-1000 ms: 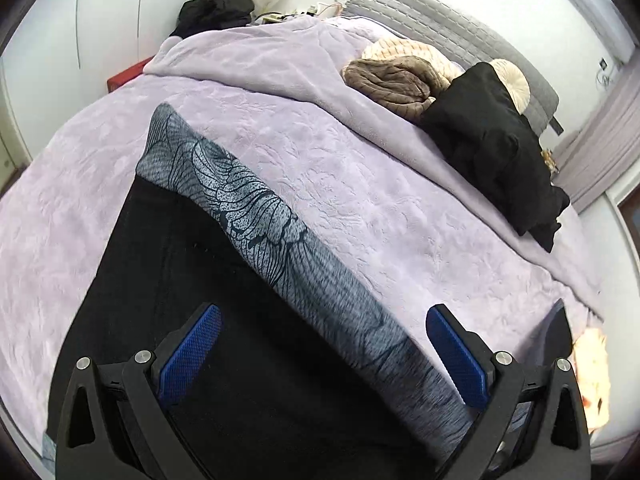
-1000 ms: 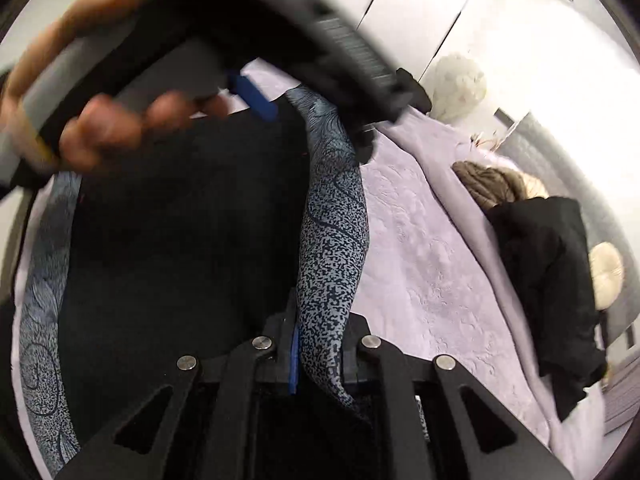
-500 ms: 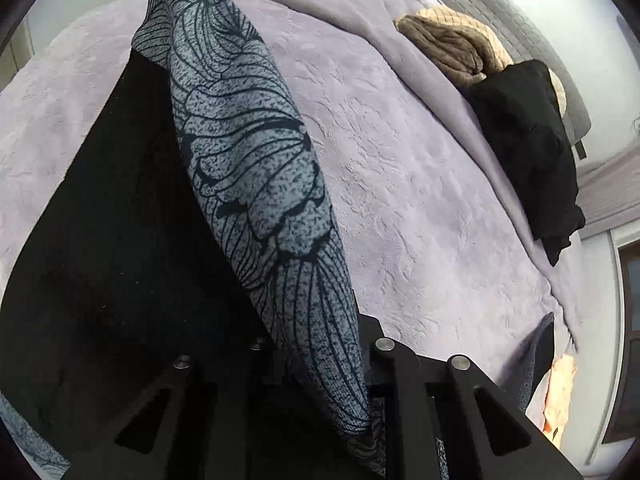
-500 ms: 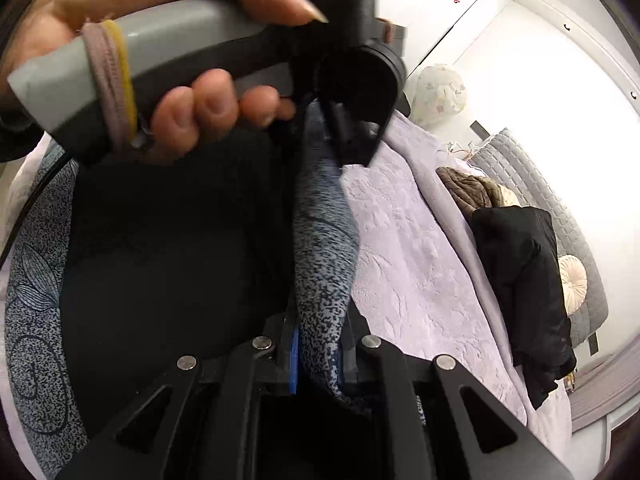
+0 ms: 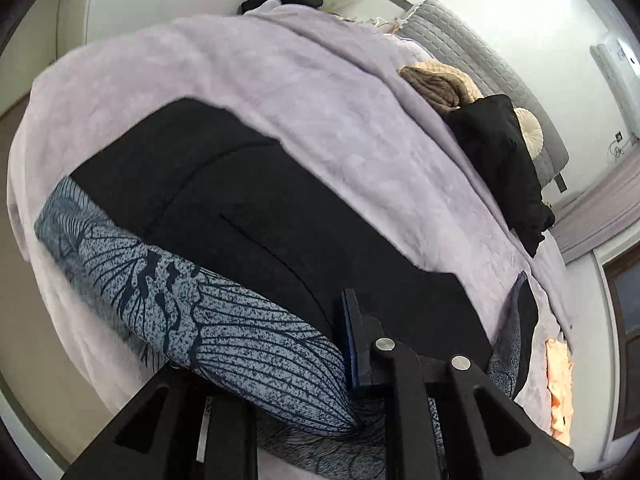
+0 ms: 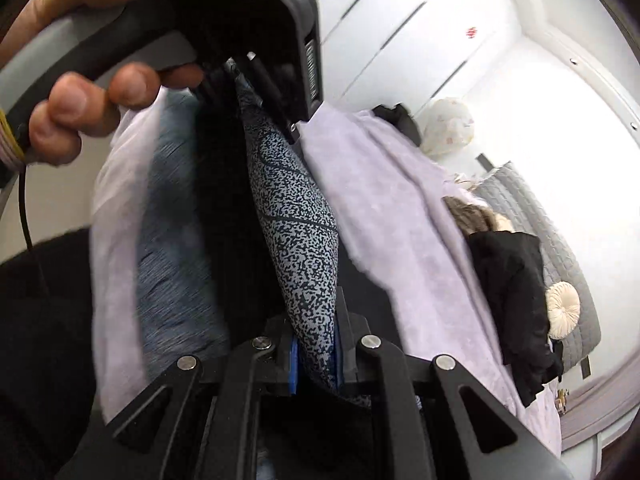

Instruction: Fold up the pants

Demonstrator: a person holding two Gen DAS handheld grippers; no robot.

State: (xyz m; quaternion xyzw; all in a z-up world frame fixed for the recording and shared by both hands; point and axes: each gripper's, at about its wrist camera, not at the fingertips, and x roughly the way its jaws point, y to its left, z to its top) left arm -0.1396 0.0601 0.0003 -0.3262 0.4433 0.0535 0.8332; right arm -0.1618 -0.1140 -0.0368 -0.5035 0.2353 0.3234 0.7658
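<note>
Above the bed's (image 5: 328,92) near edge, I am lifting the pants (image 5: 256,216), both grippers (image 5: 304,364) (image 6: 316,360) pinching the patterned band (image 6: 296,232); judging it best held taut and level.

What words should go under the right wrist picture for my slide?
Both grippers, right and left, pinch the patterned pants over a purple bed.

You are looking at black pants (image 5: 256,200) with a grey-blue band printed in dark leaf lines (image 5: 224,320), lying spread over the lilac bed cover. The printed band is running along the near edge and is rising off the cover, stretching taut as a narrow strip (image 6: 296,216).
</note>
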